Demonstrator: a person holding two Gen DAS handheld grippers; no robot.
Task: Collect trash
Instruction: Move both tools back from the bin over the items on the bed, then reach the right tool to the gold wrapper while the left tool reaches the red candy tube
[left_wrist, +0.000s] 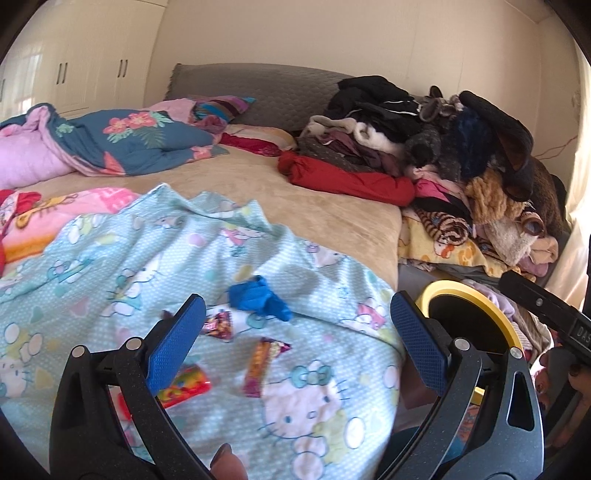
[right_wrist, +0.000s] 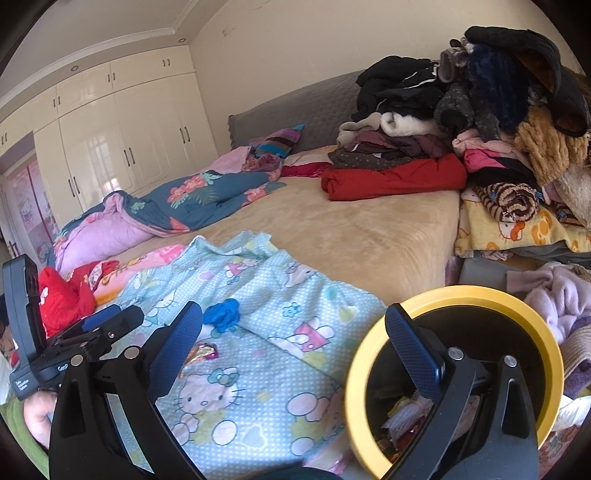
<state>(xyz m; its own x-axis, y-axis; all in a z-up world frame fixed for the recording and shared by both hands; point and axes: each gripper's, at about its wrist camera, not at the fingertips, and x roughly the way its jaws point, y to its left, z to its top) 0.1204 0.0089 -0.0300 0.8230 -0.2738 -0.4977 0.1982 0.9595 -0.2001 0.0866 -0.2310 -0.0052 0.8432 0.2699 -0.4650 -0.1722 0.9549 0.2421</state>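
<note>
On the light-blue cartoon-cat blanket lie a crumpled blue piece, a shiny purple wrapper, an orange-pink wrapper and a red wrapper, partly hidden behind my left finger. My left gripper hovers open just above them, holding nothing. A yellow-rimmed black bin stands beside the bed with wrappers inside. In the right wrist view my right gripper is open and empty, its right finger over the bin's mouth. The blue piece and a wrapper lie by its left finger.
A tan bedspread covers the bed. Heaped clothes fill the right side, a floral quilt the far left. A red garment and pink blanket lie at the left. White wardrobes line the back wall.
</note>
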